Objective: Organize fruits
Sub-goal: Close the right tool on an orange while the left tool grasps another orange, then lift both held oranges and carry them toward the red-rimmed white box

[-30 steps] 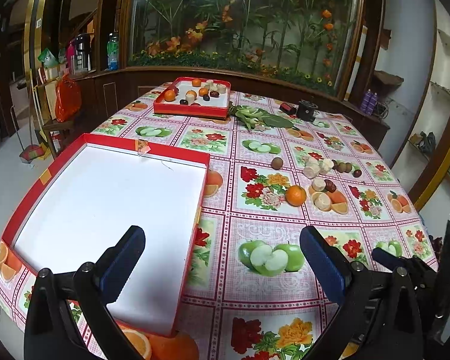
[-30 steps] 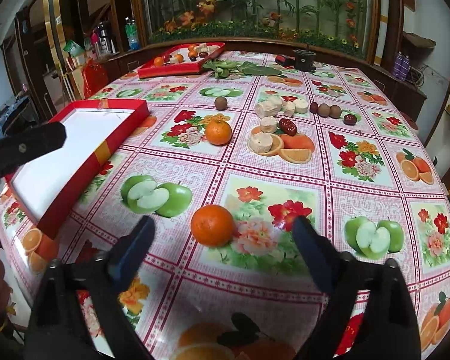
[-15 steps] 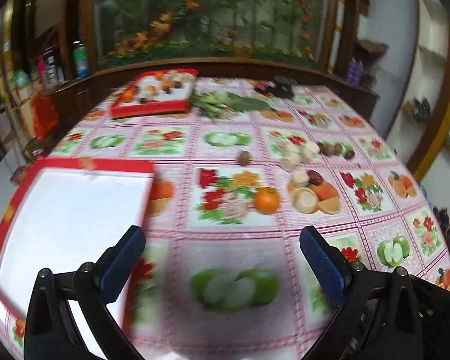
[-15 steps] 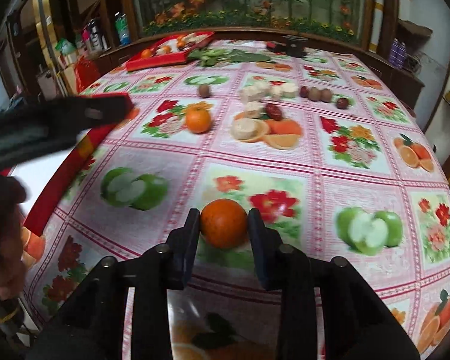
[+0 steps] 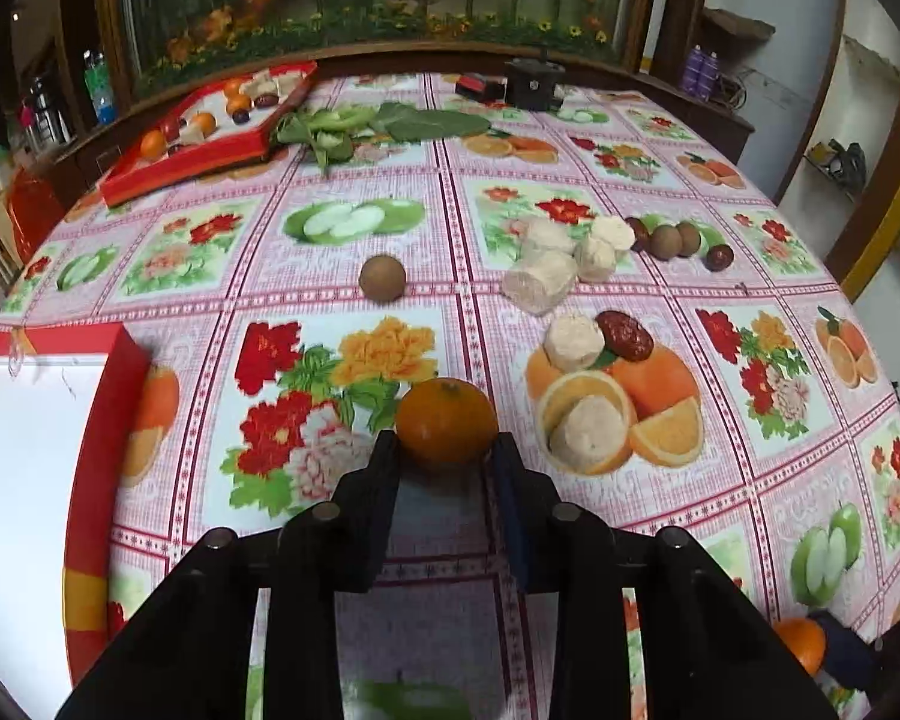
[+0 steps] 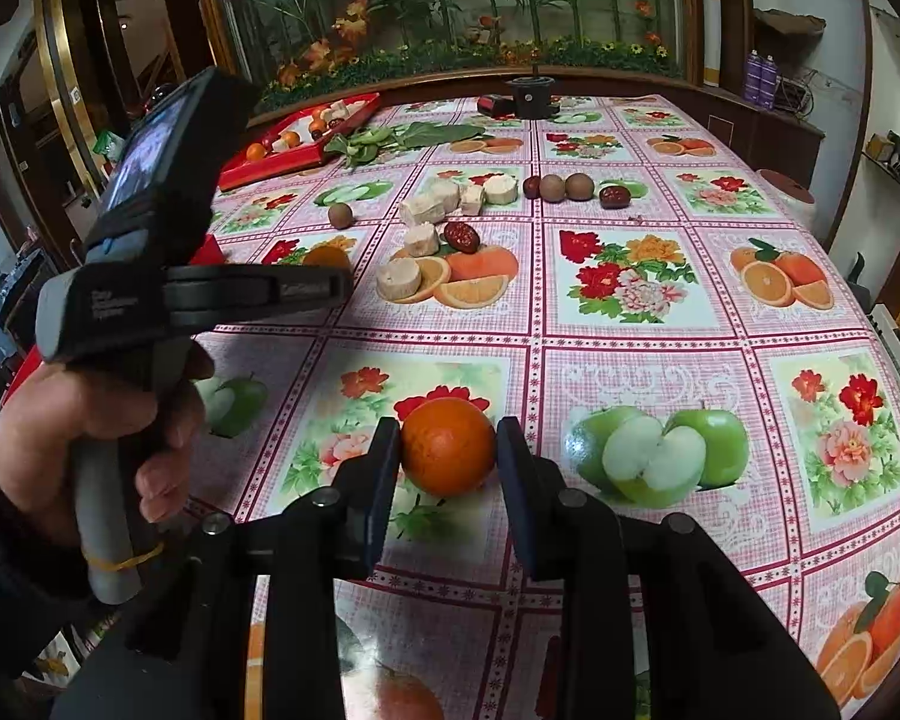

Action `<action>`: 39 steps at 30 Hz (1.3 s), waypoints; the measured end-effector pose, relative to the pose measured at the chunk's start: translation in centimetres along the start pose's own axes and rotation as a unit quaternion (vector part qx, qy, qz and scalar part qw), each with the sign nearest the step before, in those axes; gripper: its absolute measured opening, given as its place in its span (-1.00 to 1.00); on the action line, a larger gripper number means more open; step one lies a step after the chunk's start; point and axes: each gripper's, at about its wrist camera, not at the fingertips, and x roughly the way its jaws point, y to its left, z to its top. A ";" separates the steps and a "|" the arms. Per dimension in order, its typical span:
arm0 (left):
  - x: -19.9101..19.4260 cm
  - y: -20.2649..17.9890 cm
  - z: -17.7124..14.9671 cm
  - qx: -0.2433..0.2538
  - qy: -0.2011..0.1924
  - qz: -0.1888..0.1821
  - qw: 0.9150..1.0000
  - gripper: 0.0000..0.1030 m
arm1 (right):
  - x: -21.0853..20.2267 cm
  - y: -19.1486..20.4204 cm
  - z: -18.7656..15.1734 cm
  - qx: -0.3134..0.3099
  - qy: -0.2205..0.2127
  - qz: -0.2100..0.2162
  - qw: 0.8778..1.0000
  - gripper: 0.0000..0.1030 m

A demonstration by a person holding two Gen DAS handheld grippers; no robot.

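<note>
Right now each gripper's clamped on an orange: left gripper (image 5: 447, 450) on one (image 5: 446, 418), right gripper (image 6: 448, 443) on another (image 6: 448, 446). Empty red tray (image 5: 48, 420) sits to the near left, closest to the left hand, so prob. that orange goes first.

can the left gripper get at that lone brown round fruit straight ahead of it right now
Probably not yet: the left gripper is shut on an orange. The path to the brown fruit looks clear over bare tablecloth.
</note>
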 end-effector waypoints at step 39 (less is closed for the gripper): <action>-7.9 -0.7 -5.1 0.003 -0.046 0.004 0.999 -0.43 | -3.1 1.0 -1.2 0.009 -0.023 -0.038 0.999 -0.33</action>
